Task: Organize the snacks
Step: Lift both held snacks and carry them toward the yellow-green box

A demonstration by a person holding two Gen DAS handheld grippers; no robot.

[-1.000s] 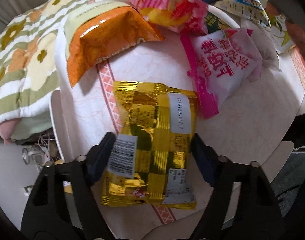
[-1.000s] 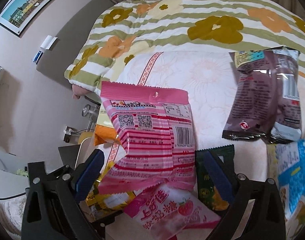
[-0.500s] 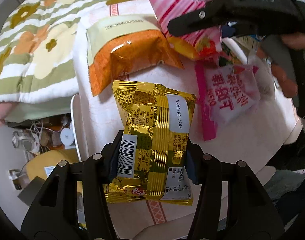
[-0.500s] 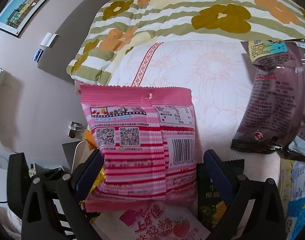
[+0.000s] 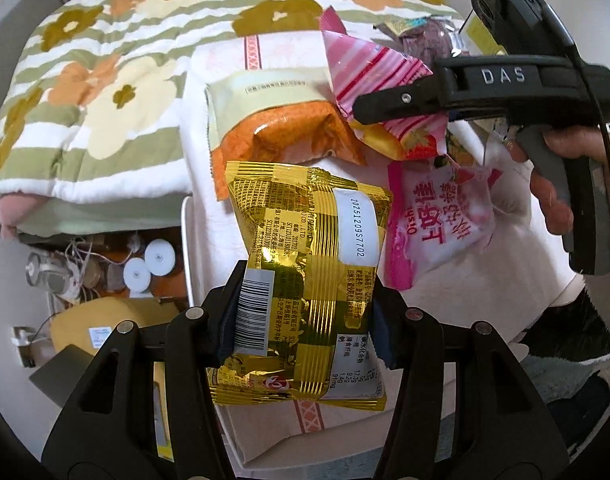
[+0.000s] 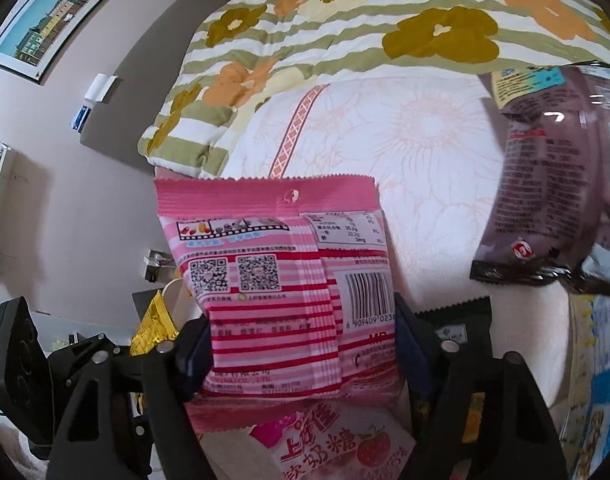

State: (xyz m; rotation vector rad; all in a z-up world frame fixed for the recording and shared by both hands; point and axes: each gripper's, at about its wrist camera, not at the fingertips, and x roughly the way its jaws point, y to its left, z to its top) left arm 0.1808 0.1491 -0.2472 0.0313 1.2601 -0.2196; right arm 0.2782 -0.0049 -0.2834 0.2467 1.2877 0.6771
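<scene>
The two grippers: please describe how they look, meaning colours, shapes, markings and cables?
The left gripper has black plastic arms with triangular cut-outs, silver screws and dark blue pads. The right gripper is built the same. In the left wrist view its black body carries white letters "DAS", a grey pistol handle, a black cable and a green light on top. The bare hand shows no sleeve.

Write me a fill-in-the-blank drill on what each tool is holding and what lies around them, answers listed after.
1. The left tool is shut on a ____ foil snack bag.
2. The right tool grips a pink striped bag whose back shows a barcode and two ____ codes.
3. In the left wrist view, the bag lying beyond the held one is orange with a pale ____ top.
4. The quilt behind the table is striped and printed with ____.

Missing words: gold; QR; green; flowers
</scene>
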